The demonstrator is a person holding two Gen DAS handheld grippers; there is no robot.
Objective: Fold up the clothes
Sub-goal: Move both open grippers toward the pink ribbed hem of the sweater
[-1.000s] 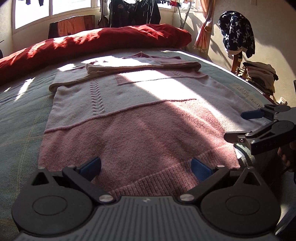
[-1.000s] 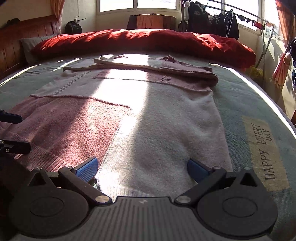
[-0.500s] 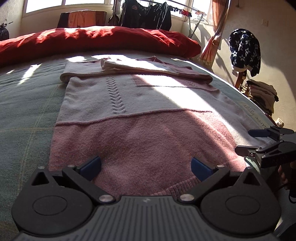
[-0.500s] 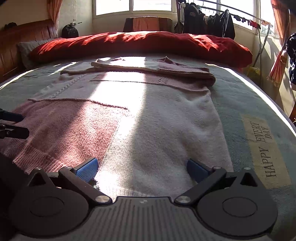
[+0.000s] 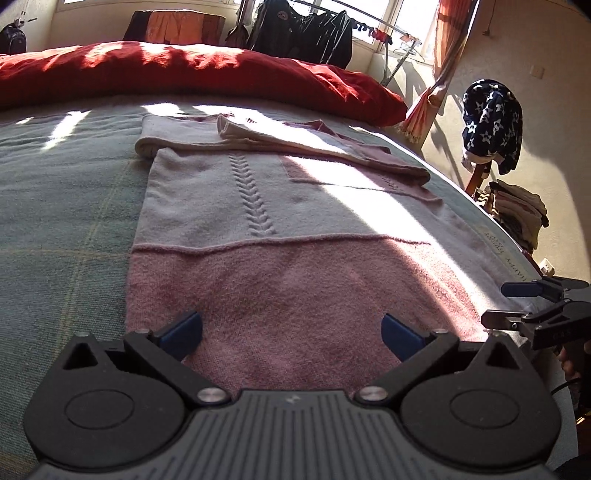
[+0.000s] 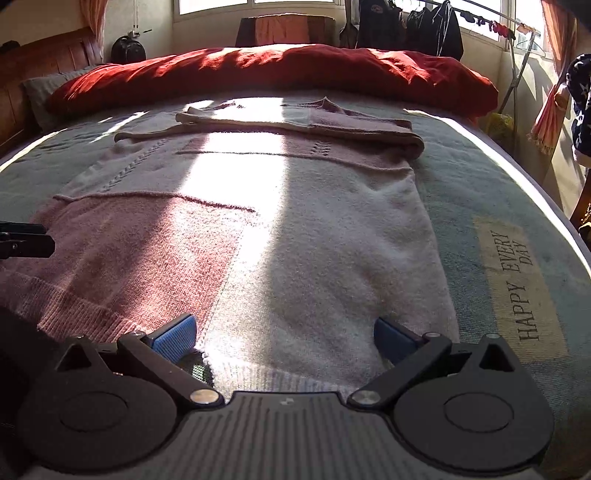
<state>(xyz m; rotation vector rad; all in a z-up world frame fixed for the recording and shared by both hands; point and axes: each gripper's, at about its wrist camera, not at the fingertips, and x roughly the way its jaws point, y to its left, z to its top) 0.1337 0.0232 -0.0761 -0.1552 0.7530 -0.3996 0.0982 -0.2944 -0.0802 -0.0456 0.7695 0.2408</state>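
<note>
Sunlight falls in a broad band across a pink-and-white knitted sweater (image 5: 280, 236) lying flat on the green bedspread (image 5: 62, 206), its sleeves folded across the chest at the end nearest the red duvet (image 5: 192, 74). The ribbed hem is the end farthest from that duvet, and both tools sit there. The left gripper (image 5: 291, 332) is over the pink half of the hem, its blue-padded fingers (image 5: 181, 330) spread wide with nothing between them but the knit below. The right gripper (image 6: 284, 334) is at the white half of the hem, just as widely spread; whether its pads touch the wool I cannot tell. Seen from the left wrist, the right tool (image 5: 535, 310) shows at the sweater's white edge. A printed label reading "HAPPY EVERY DAY" (image 6: 517, 284) lies on the bedspread beside the sweater's white side. Beyond the duvet, dark jackets (image 5: 303, 33) hang by the window, and a star-patterned garment (image 5: 491, 125) is draped near the wall.
</note>
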